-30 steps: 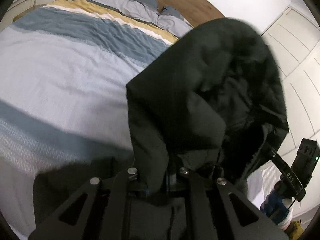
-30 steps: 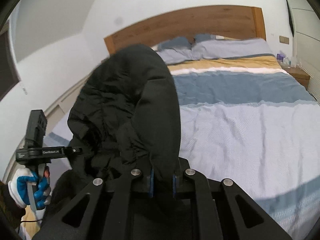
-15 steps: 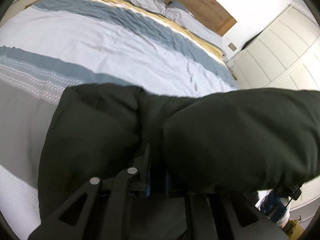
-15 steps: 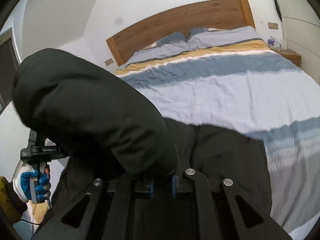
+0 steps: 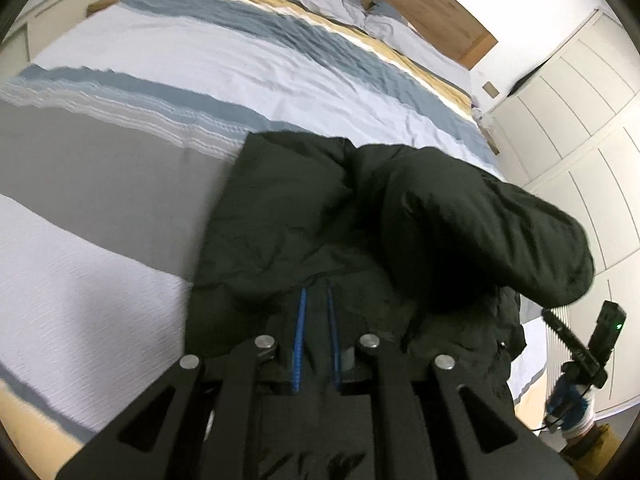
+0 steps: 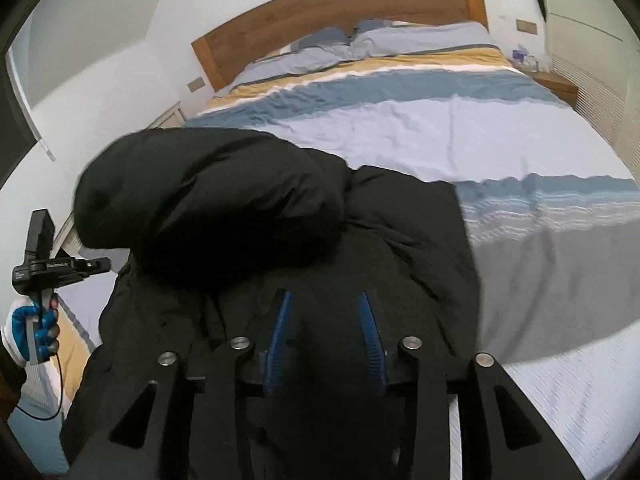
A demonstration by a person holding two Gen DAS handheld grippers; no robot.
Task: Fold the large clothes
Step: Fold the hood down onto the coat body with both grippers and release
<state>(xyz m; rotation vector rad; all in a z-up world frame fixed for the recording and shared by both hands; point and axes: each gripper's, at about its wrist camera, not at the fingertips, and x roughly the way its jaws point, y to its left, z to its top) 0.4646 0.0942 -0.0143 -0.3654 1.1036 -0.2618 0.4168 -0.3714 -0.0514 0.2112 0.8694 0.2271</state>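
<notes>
A black padded coat lies on the near part of the bed, spread over the grey and pale blue bands of the striped duvet. One bulky part of it, a sleeve or hood, is folded over onto the body and bulges up at the coat's side nearest the room wall; which part it is cannot be told. The left gripper points down at the coat's near edge, its jaws nearly closed with only a narrow slit between the blue pads; dark fabric fills that slit, so it appears to pinch the coat. The right gripper stands over the same near edge, its jaws partly apart and just now opening; the coat lies under and between them, but the pads do not press on it. In each wrist view the other handheld gripper shows at the frame's side, held by a hand in a blue and white glove. A wooden headboard and pillows are at the far end.
</notes>
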